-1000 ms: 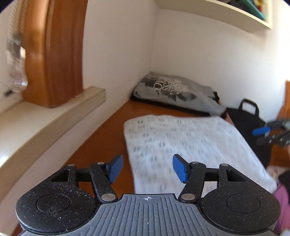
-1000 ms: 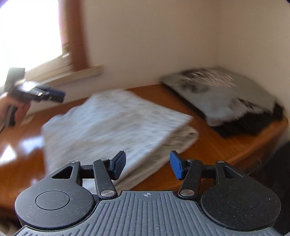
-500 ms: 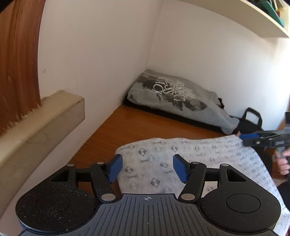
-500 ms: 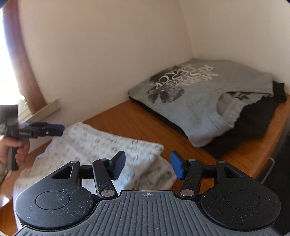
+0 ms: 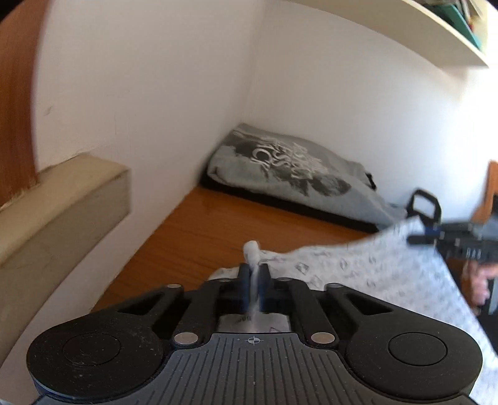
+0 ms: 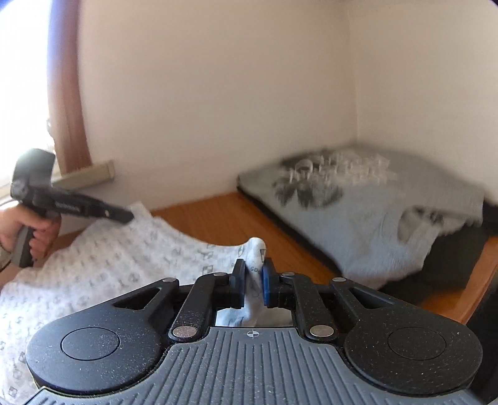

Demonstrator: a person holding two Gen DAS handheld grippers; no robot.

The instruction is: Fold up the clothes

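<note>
Patterned white garment [image 6: 130,249]: both your grippers, left [image 5: 253,285] and right [image 6: 251,280], are clamped on small corner pinches; uneven pulling could slip one free, spoiling the fold.

One white patterned garment [image 5: 373,274], one grey printed shirt [image 5: 295,174], one black bag [image 5: 425,205], two grippers [image 5: 253,280].

A wooden tabletop [image 5: 224,224] meets white walls [image 5: 174,78], with a beige sill [image 5: 71,193] and high shelf [image 5: 404,25].
</note>
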